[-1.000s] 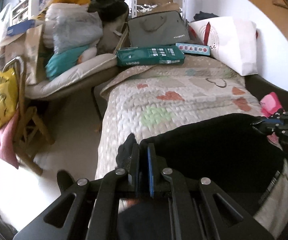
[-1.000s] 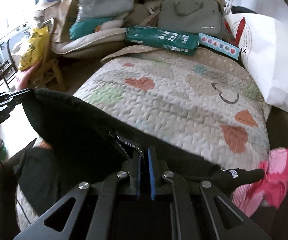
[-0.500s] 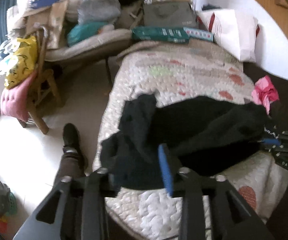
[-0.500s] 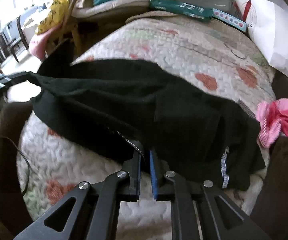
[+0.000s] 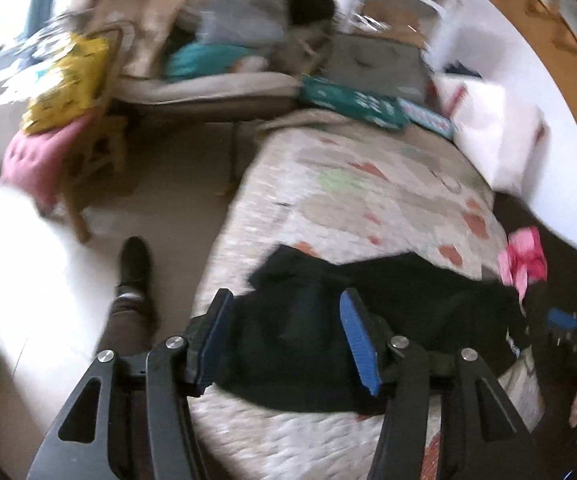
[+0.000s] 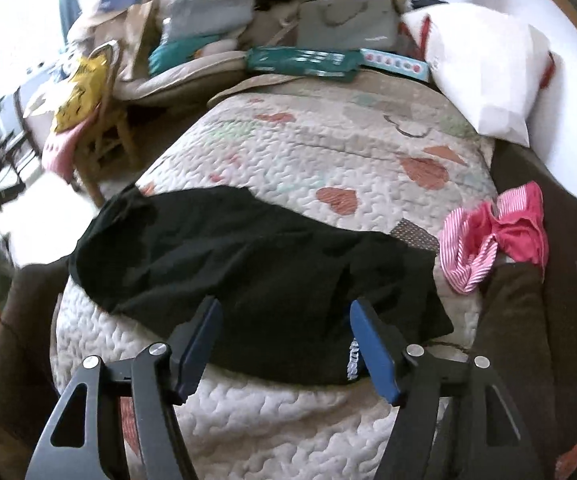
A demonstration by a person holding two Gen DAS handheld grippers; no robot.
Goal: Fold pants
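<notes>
The black pants point(image 6: 248, 264) lie spread across the near end of the quilted bed point(image 6: 328, 148), folded into a wide dark patch. They also show in the left wrist view point(image 5: 368, 320). My left gripper point(image 5: 288, 340) is open and empty, just above the pants' left part. My right gripper point(image 6: 284, 344) is open and empty, above the pants' near edge, where a white label shows. The right gripper also appears at the right edge of the left wrist view point(image 5: 568, 332).
A pink striped garment point(image 6: 492, 236) lies at the bed's right edge. A white pillow point(image 6: 484, 64), green box point(image 6: 304, 62) and grey bag point(image 6: 348, 20) sit at the far end. A wooden chair point(image 6: 104, 140) with cushions stands left. A foot point(image 5: 134, 268) stands on the floor.
Both grippers have opened and let go of the pants, which dropped flat onto the bed. Both grippers have pulled back a little.
</notes>
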